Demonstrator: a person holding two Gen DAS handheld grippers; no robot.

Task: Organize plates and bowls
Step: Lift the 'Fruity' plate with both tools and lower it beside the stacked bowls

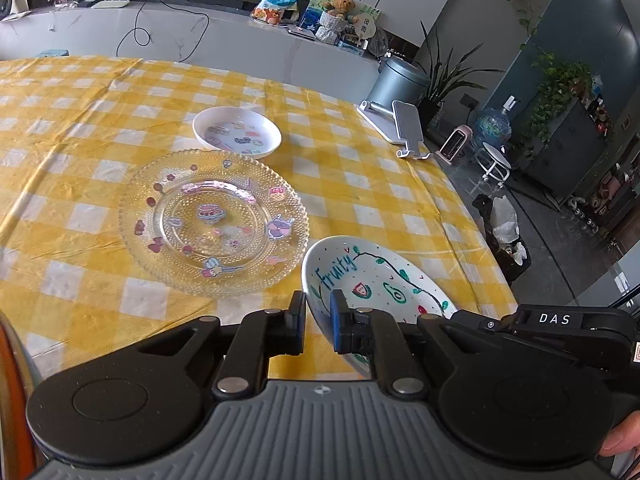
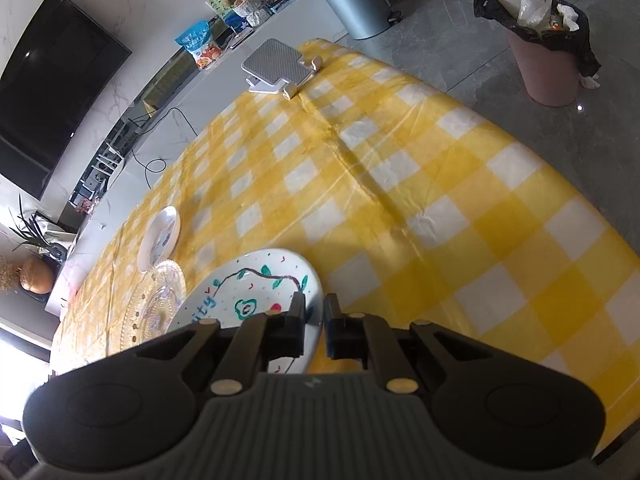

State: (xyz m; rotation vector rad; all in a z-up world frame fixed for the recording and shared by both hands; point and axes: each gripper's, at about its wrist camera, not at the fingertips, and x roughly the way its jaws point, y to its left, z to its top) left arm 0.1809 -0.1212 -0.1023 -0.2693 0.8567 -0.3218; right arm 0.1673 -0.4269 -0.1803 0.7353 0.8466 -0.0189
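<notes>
A white plate [image 1: 384, 276] painted with fruit and the word "Fruity" is tilted above the yellow checked tablecloth. My left gripper [image 1: 318, 312] is shut on its near left rim. From the opposite side, my right gripper [image 2: 314, 312] is shut on the same plate's [image 2: 248, 284] rim. A clear beaded glass plate [image 1: 214, 220] with cartoon stickers lies flat to the left of it, also visible in the right wrist view [image 2: 154, 308]. Behind the glass plate sits a small white bowl [image 1: 237, 131] with printed pictures, seen edge-on in the right wrist view [image 2: 159, 238].
A white phone stand [image 1: 400, 126] sits at the table's far right corner. The table edge [image 1: 472, 240] runs down the right side, with a lined waste bin [image 1: 502, 236] on the floor beyond. The right gripper's body [image 1: 560, 320] is close by at the right.
</notes>
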